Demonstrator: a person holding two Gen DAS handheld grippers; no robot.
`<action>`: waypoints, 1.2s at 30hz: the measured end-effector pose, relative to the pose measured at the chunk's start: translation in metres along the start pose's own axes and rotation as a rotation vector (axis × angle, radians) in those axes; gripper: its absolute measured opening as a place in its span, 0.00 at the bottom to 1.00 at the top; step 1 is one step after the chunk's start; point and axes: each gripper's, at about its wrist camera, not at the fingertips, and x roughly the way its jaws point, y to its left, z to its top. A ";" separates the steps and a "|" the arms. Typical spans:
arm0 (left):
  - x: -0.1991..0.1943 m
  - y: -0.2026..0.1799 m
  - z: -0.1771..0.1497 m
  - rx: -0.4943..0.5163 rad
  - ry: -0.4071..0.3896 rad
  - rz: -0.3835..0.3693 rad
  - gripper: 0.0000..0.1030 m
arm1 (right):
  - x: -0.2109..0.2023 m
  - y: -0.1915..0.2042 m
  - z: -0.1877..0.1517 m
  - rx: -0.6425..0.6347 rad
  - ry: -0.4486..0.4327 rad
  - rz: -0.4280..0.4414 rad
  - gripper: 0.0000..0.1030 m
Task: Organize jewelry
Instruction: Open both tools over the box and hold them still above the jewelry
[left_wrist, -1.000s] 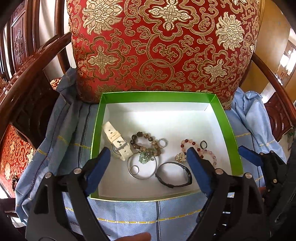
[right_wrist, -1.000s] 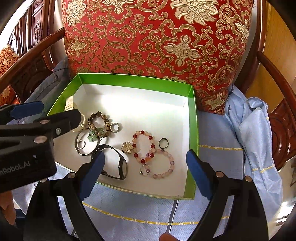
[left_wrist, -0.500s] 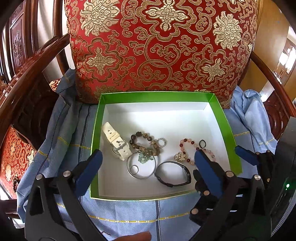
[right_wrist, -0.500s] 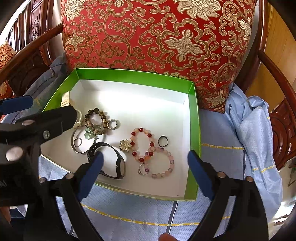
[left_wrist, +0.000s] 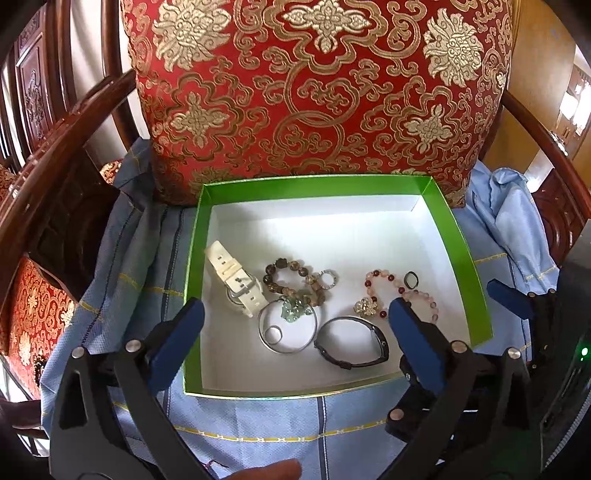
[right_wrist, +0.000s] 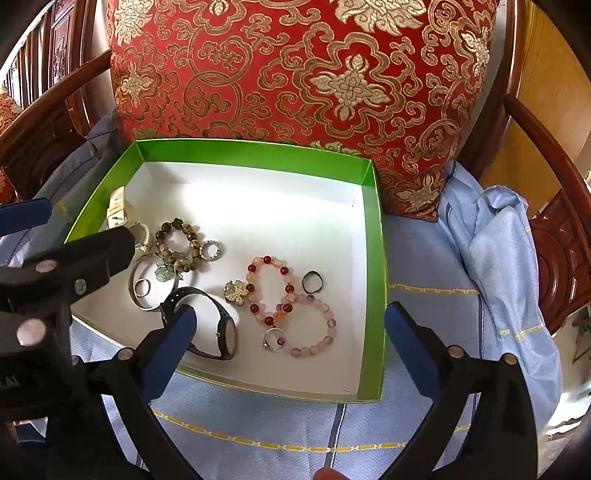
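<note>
A green-walled box (left_wrist: 458, 236) (right_wrist: 373, 206) with a white floor sits on blue cloth and holds jewelry. Inside lie a cream watch (left_wrist: 236, 280), a brown bead bracelet (left_wrist: 291, 277) (right_wrist: 179, 243), a silver bangle (left_wrist: 288, 328) (right_wrist: 147, 284), a black watch (left_wrist: 351, 343) (right_wrist: 214, 328), a red and pink bead bracelet (right_wrist: 269, 288) (left_wrist: 380, 288), a pale pink bead bracelet (right_wrist: 314, 325), and small rings (right_wrist: 313, 281). My left gripper (left_wrist: 295, 336) is open and empty over the box's near edge. My right gripper (right_wrist: 290, 339) is open and empty above the box's near right part.
A red and gold brocade cushion (left_wrist: 317, 92) (right_wrist: 295, 74) stands right behind the box. Dark wooden chair arms (left_wrist: 55, 155) (right_wrist: 546, 147) curve on both sides. Blue cloth (right_wrist: 495, 258) is bunched at the right of the box.
Both grippers have drawn back slightly from the box and stayed open. The left gripper's jaws spread a little wider. The jewelry has not moved.
</note>
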 end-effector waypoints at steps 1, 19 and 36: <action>0.001 0.000 0.000 -0.001 0.004 -0.005 0.96 | 0.000 0.000 0.000 0.001 0.003 0.003 0.97; 0.004 -0.005 -0.001 0.021 0.019 0.009 0.96 | 0.004 0.001 0.001 -0.020 0.015 0.010 0.97; 0.003 -0.004 -0.001 0.017 0.015 0.017 0.96 | 0.004 -0.002 -0.002 -0.010 0.012 0.012 0.97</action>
